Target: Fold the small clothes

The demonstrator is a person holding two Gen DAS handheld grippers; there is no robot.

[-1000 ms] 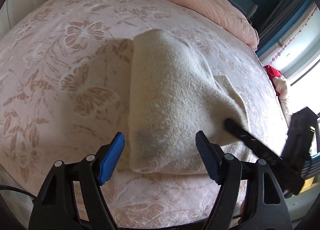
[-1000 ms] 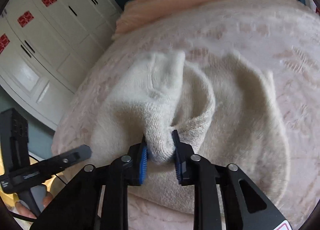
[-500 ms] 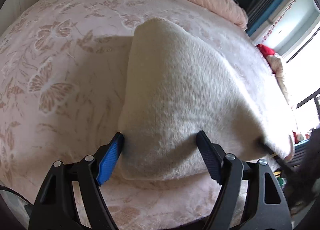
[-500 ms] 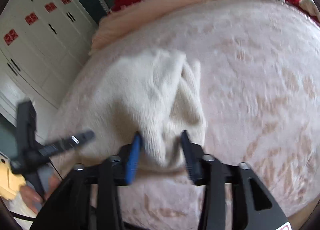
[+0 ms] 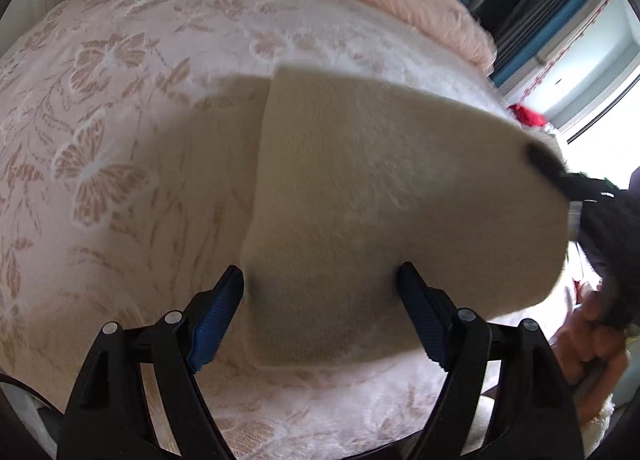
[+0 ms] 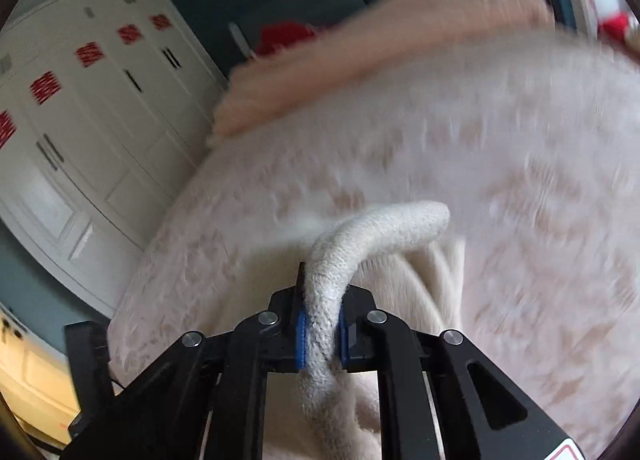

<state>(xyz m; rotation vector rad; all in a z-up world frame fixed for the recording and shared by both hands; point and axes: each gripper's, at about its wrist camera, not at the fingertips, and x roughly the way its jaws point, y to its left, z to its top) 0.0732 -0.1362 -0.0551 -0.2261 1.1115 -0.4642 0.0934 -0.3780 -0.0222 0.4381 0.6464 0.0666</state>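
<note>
Pinching a thick rolled edge of the cream knit garment [image 6: 332, 300], the right gripper [image 6: 322, 334] has its jaws closing on the cloth, blue pads pressed to either side of the fold. From that grip the knit rises and curls away to the right, while the rest of it drops out of sight under the gripper's black frame, so its full shape cannot be made out. The right wrist view is smeared by motion; the pink floral bed cover [image 6: 500, 180] and the peach duvet [image 6: 380, 40] at the far edge of the bed show only as soft patches.

In the left wrist view the garment [image 5: 380, 200] lies across the middle of the bed [image 5: 120, 100], one side lifted towards the right edge of the bed, where the dark tip of the right gripper [image 5: 538, 158] meets it, blurred. The left gripper [image 5: 320, 300] has its jaws spread and opening, one pad at each side of the near end of the knit; whether they touch it is hard to tell. A hand [image 5: 588, 344] is partly cut off at the right.
</note>
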